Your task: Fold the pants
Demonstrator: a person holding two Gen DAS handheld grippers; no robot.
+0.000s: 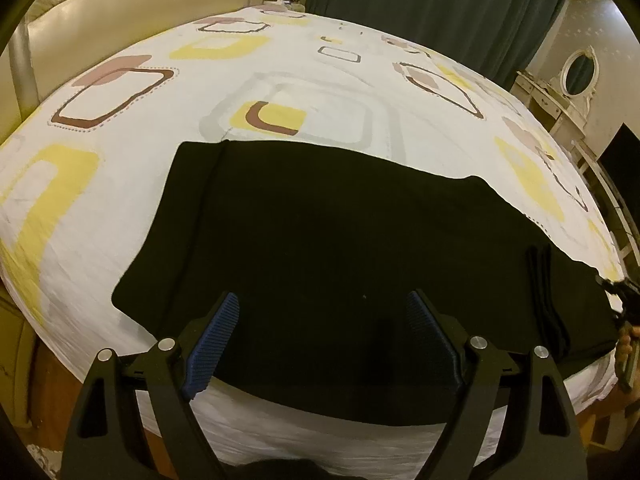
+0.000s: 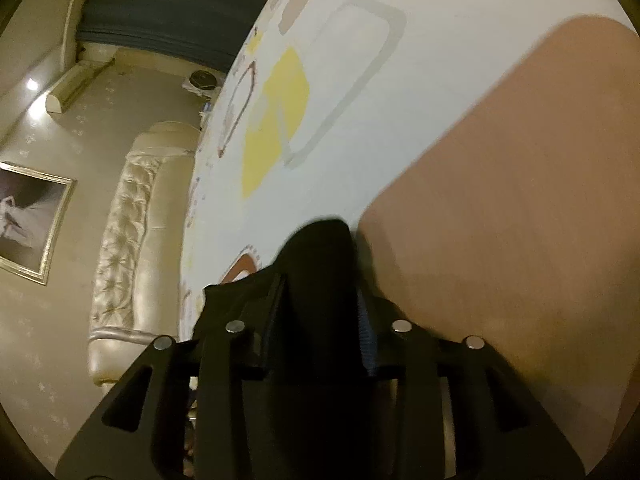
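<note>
Black pants (image 1: 340, 240) lie spread flat on the patterned bedsheet (image 1: 160, 220), reaching from the middle to the right edge. My left gripper (image 1: 322, 308) is open and hovers over the near part of the pants, its blue-padded fingers (image 1: 218, 340) wide apart and holding nothing. My right gripper (image 2: 320, 300) is shut on a bunch of the black pants fabric (image 2: 320, 256), lifted off the sheet; it also shows at the far right of the left wrist view (image 1: 622, 292). A folded pleat (image 1: 544, 300) runs near that end.
The bed's cream tufted headboard (image 2: 120, 240) stands beside the mattress. Dark curtains (image 1: 440, 8) hang behind. A white vanity with an oval mirror (image 1: 578, 74) is at the right. The wooden floor (image 2: 520, 220) lies past the bed edge.
</note>
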